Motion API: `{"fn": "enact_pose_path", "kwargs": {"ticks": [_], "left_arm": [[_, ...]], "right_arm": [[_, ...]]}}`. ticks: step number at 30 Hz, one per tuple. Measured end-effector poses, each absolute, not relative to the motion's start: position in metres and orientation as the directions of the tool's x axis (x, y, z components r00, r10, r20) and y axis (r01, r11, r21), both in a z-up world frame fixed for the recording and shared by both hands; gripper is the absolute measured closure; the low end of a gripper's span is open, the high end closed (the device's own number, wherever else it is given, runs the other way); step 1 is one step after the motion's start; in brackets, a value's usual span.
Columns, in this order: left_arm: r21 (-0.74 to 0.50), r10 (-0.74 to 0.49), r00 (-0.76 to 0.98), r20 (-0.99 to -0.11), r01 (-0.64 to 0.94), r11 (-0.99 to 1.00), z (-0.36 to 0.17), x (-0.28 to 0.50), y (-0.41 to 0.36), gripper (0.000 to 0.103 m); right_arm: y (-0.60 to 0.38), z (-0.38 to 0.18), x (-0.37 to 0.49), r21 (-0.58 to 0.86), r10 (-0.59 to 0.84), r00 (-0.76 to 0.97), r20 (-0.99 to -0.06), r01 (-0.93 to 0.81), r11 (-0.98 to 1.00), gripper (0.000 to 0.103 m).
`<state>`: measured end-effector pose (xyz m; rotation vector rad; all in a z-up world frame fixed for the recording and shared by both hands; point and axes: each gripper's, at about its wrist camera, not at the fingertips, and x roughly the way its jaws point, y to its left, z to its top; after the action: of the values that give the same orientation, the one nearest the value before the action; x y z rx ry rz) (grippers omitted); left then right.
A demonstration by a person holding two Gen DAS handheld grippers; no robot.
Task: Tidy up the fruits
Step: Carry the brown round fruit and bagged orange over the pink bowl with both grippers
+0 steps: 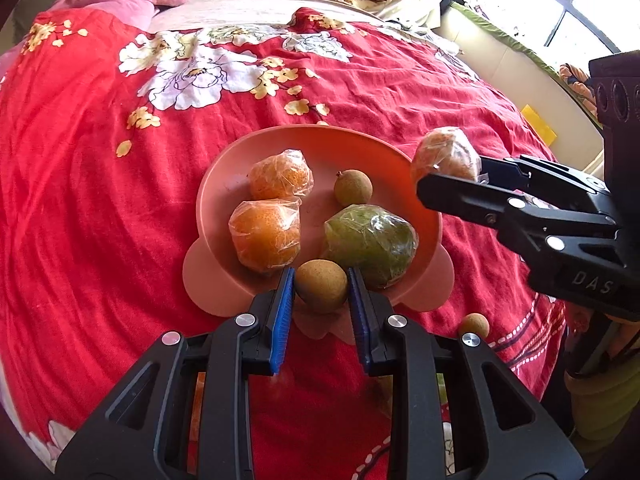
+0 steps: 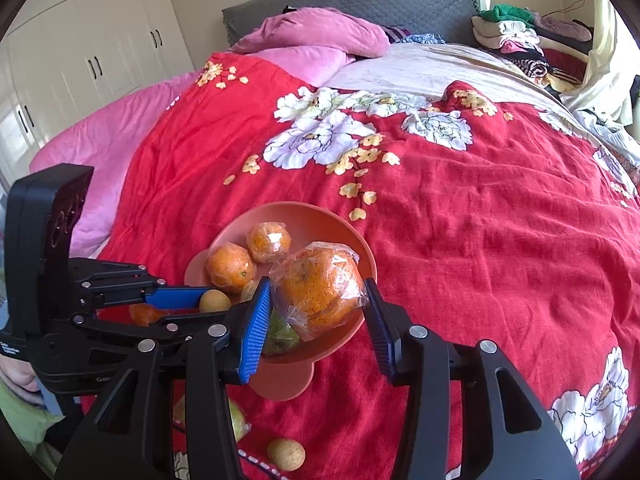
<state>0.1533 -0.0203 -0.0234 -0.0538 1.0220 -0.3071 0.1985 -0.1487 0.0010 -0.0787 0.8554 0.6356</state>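
A round orange wrapped in crinkled clear plastic sits at the centre of the right wrist view, pinched between the ribbed blue pads of the right gripper and held over the right rim of a shallow salmon-pink plastic bowl with scalloped feet; in the left wrist view that orange hangs at centre right, off the bowl's edge. The left gripper, low in the middle of its own view, is clamped on a small tan, matte, rough-skinned round fruit at the bowl's near rim. Inside the bowl lie two more plastic-wrapped oranges with glossy, creased film, a larger green fruit in plastic wrap and a second small tan fruit in the bowl. Another tan fruit lies on the wrinkled red bedspread printed with white and yellow flowers, lower right of the bowl. Pink velvety pillows sit at upper centre in the right wrist view.
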Motion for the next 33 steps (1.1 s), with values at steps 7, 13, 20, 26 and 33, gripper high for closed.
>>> {"fn": "enact_pose_path", "kwargs": {"ticks": [7,13,20,26,33], "left_arm": [[-0.189,-0.277,0.482,-0.831,0.223,0.956,-0.025,0.158,-0.018,0.084],[-0.193,-0.278,0.483,-0.831,0.219,0.956,-0.027,0.16,-0.017,0.084],[-0.192,-0.278,0.482,-0.831,0.221,0.956,-0.027,0.161,-0.017,0.084],[-0.195,-0.28,0.482,-0.83,0.219,0.956,-0.027,0.162,-0.015,0.084],[-0.194,-0.278,0.482,-0.831,0.218,0.957,-0.027,0.163,-0.015,0.084]], "right_arm": [[-0.141,-0.009,0.207,0.172,0.472,0.469,-0.746,-0.549,0.818,0.059],[-0.137,-0.014,0.215,0.168,0.465,0.469,-0.751,-0.545,0.821,0.059],[-0.131,-0.017,0.22,0.152,0.452,0.471,-0.758,-0.546,0.824,0.059],[-0.13,-0.018,0.221,0.144,0.448,0.474,-0.758,-0.547,0.824,0.058],[-0.129,-0.018,0.22,0.129,0.44,0.484,-0.756,-0.549,0.826,0.058]]}}
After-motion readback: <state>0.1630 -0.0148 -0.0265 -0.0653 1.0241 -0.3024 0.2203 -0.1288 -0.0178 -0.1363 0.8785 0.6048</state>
